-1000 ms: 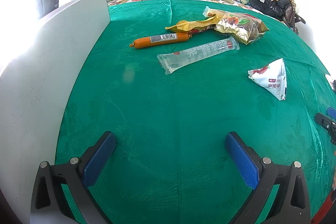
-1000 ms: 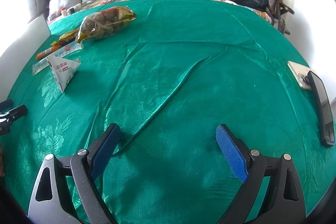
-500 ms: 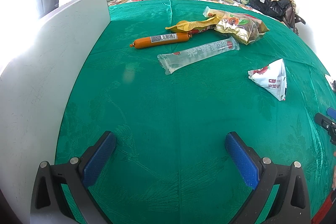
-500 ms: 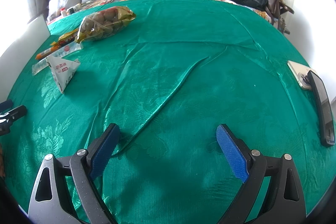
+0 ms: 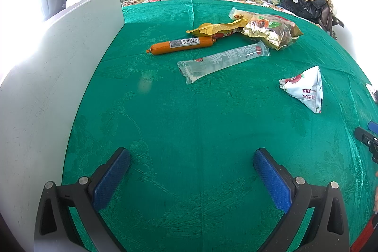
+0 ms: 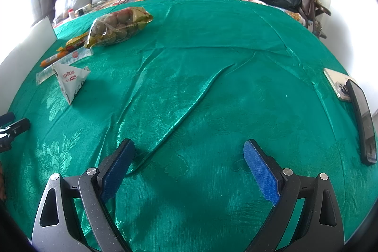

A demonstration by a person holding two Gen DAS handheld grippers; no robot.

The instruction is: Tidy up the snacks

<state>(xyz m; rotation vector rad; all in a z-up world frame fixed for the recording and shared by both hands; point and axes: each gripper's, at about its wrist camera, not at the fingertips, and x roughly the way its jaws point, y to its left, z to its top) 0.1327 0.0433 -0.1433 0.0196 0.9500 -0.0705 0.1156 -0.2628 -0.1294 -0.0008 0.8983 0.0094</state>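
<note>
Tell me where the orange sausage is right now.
The orange sausage lies on the green cloth mid-frame in the left wrist view, between the yellow packet and the clear long packet.

The orange sausage [image 5: 182,45] carries a barcode label, while Chinese print on the clear sleeve [image 5: 223,58] and triangular pouch [image 5: 306,89] is too small to read.

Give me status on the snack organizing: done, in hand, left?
Done: nothing visibly sorted. In hand: nothing; the left tongs and right tongs are open over the green cloth. Left: the orange sausage, clear stick pack, yellow wrapper, nut bag and white triangular pack all lie loose.
</note>
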